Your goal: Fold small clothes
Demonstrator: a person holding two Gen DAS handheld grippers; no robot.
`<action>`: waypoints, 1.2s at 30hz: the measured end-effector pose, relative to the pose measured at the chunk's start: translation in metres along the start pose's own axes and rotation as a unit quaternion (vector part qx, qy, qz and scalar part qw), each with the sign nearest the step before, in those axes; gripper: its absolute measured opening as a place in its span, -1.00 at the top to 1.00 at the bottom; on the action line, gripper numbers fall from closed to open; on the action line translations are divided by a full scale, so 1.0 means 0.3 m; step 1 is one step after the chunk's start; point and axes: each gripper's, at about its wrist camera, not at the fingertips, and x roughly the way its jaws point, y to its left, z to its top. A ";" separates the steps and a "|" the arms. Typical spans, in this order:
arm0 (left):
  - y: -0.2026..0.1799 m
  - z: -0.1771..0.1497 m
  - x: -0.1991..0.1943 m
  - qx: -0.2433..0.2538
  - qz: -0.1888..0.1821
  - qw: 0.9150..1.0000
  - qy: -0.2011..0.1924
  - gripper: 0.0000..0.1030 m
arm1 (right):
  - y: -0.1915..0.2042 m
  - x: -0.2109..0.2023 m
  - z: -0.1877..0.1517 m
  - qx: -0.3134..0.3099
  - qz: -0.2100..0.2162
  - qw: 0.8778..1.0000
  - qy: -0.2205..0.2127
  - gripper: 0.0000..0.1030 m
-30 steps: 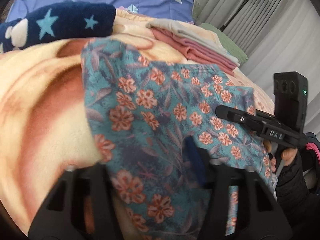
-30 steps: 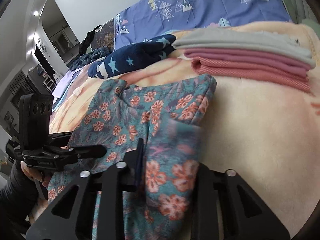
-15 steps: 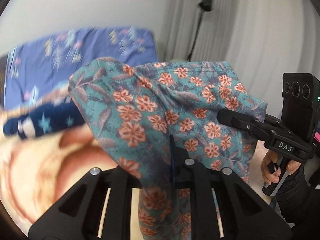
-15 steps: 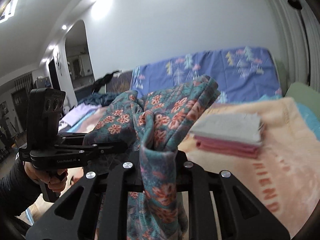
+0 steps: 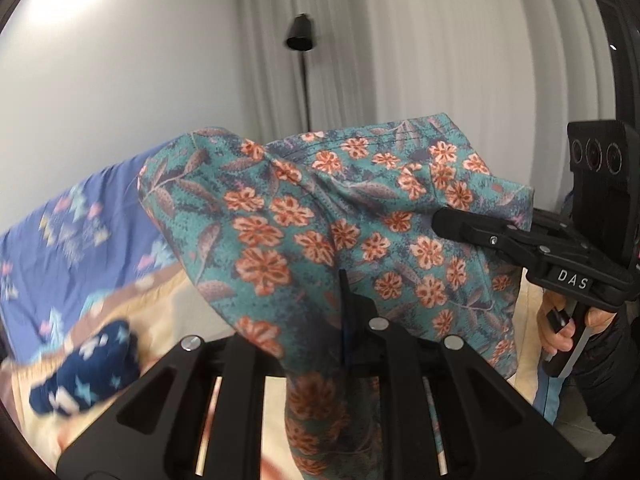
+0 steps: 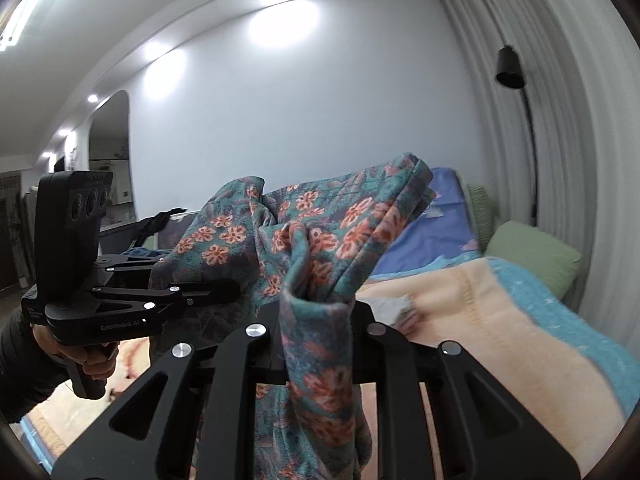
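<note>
floral garment, pinched by both tools, apparently

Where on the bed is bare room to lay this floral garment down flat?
The peach blanket lies bare in the right wrist view, between the folded stack and its blue edge. The left wrist view is more crowded: the star-print bundle lies there.

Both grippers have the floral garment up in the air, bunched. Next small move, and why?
Probably draw the two apart until the cloth hangs flat. The left hand-held gripper and the right hand-held gripper each pinch the floral garment, which sags in folds between them above the peach blanket; it likely needs spreading before folding.
</note>
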 end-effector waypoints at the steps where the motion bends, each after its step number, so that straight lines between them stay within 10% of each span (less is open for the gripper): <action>1: -0.025 0.030 0.036 0.008 -0.004 1.000 0.000 0.74 | -0.026 -0.011 0.010 0.000 -0.010 1.000 -0.001 0.67; 14: -0.223 0.264 0.552 0.070 0.012 0.997 0.029 0.74 | -0.464 0.083 0.085 0.030 -0.182 0.983 0.023 0.67; 36: -0.226 0.245 1.086 0.110 0.049 0.991 0.054 0.55 | -0.813 0.436 -0.015 0.090 -0.258 0.959 0.079 0.68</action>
